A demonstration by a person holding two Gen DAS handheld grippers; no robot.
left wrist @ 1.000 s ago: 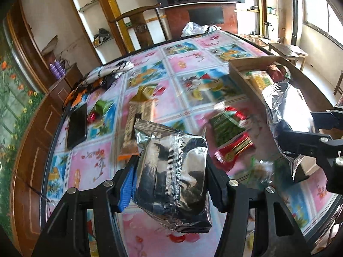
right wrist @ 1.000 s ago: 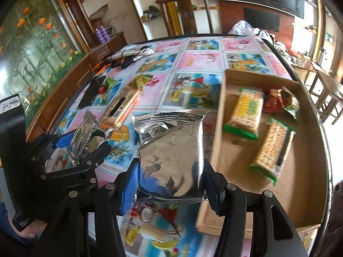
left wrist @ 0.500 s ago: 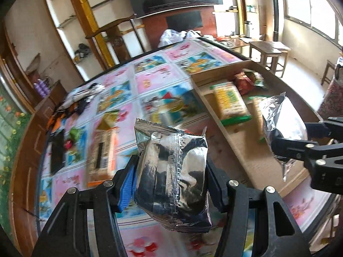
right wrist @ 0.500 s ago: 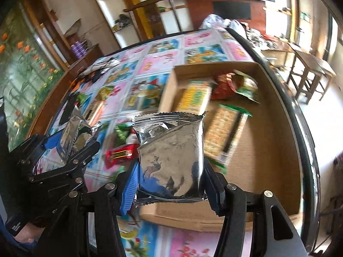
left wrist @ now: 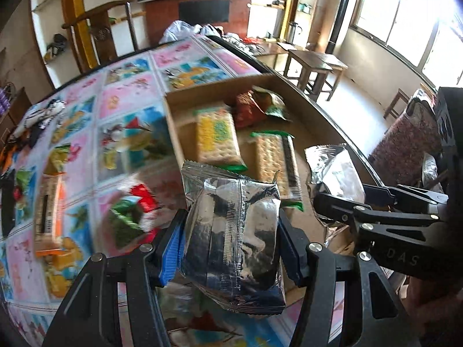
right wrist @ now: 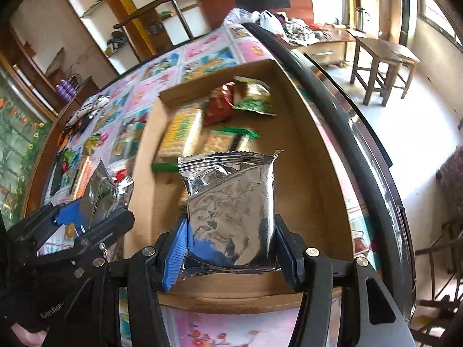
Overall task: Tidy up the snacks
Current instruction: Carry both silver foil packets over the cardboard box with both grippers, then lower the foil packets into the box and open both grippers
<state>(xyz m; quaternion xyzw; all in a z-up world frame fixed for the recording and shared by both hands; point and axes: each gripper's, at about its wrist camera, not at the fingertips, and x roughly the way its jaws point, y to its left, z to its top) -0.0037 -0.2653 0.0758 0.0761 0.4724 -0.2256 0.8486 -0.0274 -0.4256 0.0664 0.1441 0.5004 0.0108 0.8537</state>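
Both grippers have been carried sideways from above the patterned tablecloth (left wrist: 130,110) toward the cardboard box (right wrist: 303,150), each with its packet kept clamped. In the left wrist view, the left gripper (left wrist: 231,248) is seen about half open, its pads pressed on both sides of a silver foil packet (left wrist: 234,231), which stands upright between the fingers, its crimped top at 12 o'clock. This packet hangs over the box's near left corner. At 3 o'clock the right gripper (left wrist: 341,205) is seen gripping a second silver packet (left wrist: 335,170). In the right wrist view, that packet (right wrist: 231,205) is held upright between the blue pads, above the box floor. Cracker packs (left wrist: 217,136) and a red-green bag (left wrist: 254,107) lie in the box at 12 o'clock. Loose snacks (left wrist: 130,214) lie blurred on the cloth at 9 o'clock.
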